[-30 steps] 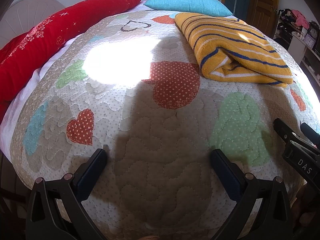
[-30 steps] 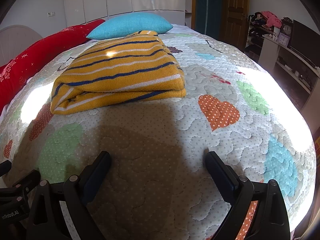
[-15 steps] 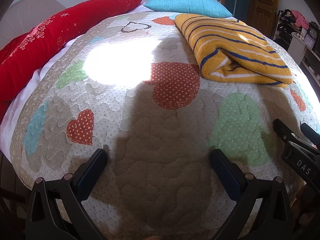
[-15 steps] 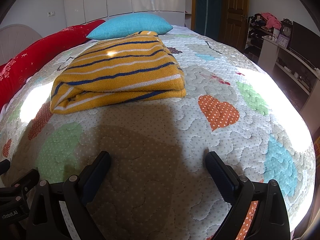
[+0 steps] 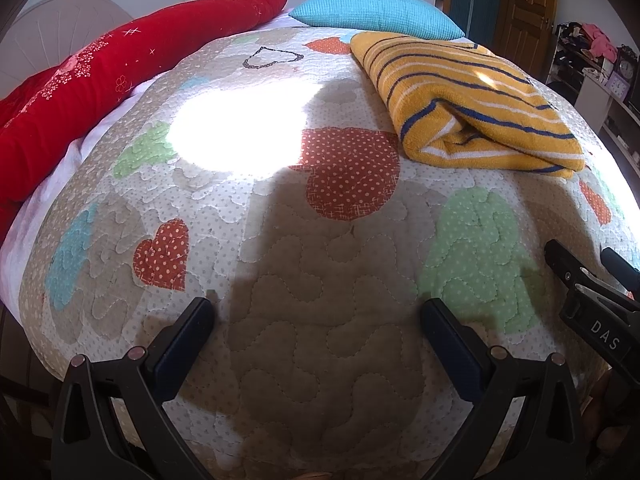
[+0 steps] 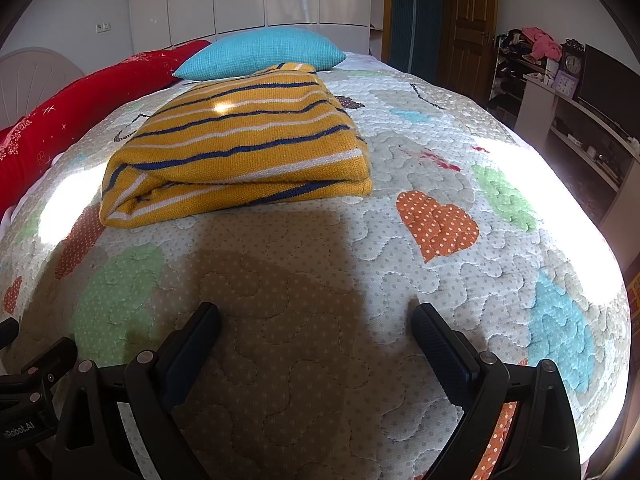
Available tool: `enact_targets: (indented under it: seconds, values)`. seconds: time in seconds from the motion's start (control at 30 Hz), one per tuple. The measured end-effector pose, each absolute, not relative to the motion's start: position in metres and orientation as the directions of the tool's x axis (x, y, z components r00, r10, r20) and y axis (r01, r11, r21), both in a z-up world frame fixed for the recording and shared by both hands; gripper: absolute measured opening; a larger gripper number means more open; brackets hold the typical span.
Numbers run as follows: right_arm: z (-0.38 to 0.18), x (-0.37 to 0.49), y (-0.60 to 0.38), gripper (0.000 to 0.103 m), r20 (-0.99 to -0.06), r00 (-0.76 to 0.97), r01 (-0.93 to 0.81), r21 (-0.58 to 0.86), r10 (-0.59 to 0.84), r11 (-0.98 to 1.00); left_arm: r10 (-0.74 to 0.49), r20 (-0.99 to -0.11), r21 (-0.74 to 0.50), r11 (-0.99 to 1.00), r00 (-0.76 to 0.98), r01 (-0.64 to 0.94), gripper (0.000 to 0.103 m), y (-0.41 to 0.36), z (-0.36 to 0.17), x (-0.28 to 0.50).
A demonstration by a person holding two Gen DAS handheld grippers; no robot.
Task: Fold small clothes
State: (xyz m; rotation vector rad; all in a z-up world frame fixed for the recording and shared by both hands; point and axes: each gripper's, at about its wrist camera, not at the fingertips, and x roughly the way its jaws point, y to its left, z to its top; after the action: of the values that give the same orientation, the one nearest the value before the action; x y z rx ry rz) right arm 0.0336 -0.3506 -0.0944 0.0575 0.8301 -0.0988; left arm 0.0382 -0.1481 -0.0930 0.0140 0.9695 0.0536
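A yellow knit sweater (image 5: 464, 96) with blue and white stripes lies folded on the quilted bedspread (image 5: 320, 320); it also shows in the right wrist view (image 6: 240, 148). My left gripper (image 5: 316, 312) is open and empty, low over the quilt near the bed's near edge, well short of the sweater. My right gripper (image 6: 316, 316) is open and empty, also over the quilt in front of the sweater. The right gripper's side shows at the right edge of the left wrist view (image 5: 592, 296).
A turquoise pillow (image 6: 260, 54) and a long red bolster (image 5: 120, 76) lie at the head and left side of the bed. Shelves with clutter and a clock (image 6: 572, 66) stand at the right. A wooden door (image 6: 464, 20) is behind.
Nothing has visibly moved; both grippers stay open and still over the quilt.
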Motion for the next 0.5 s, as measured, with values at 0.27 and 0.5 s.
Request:
enact_targets:
  seconds: [0.27, 0.5]
  values:
    - [-0.093, 0.031, -0.350, 0.099, -0.735, 0.674, 0.112, 0.011, -0.068, 0.994, 0.057, -0.809, 0.029, 0.998, 0.585, -0.058, 0.103, -0.150, -0.084, 0.029]
    - [-0.084, 0.023, -0.350, 0.099, -0.731, 0.678, 0.121, 0.007, -0.077, 0.993, 0.053, -0.828, 0.030, 0.998, 0.558, -0.050, 0.103, -0.154, -0.082, 0.025]
